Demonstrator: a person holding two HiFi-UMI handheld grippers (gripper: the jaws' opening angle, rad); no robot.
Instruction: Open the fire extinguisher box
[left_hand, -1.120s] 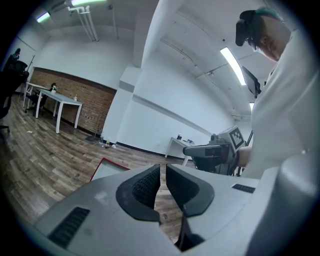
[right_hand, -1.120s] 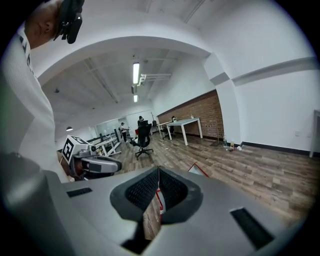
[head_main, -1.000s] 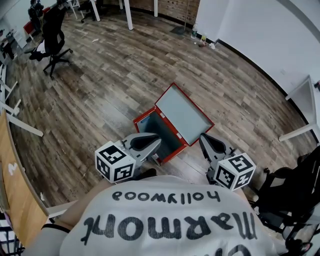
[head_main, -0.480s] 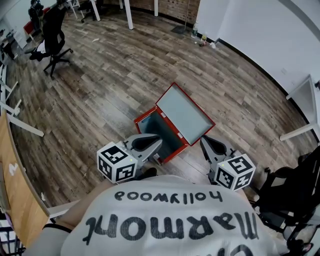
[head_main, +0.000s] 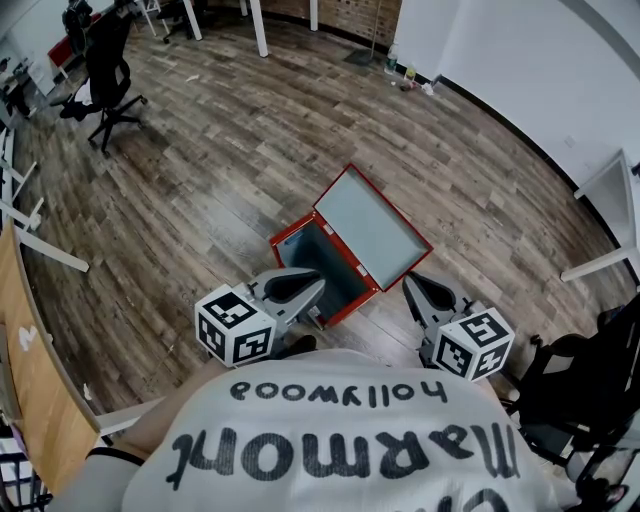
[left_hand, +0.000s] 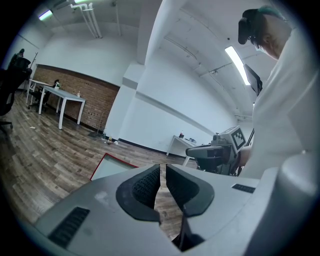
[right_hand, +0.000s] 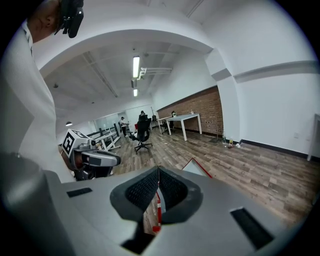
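Looking down, we see the box on the floor, lid already up. It lies just ahead, between our left gripper and right gripper, nearer the left. Left jaws show a thin gap, right jaws touch; both hold nothing.

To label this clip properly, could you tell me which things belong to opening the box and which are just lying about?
Part of the job: red box, its lid already up; left gripper; right gripper.
Just lying about: office chair; bottles by the wall; white table legs; black chair at right.
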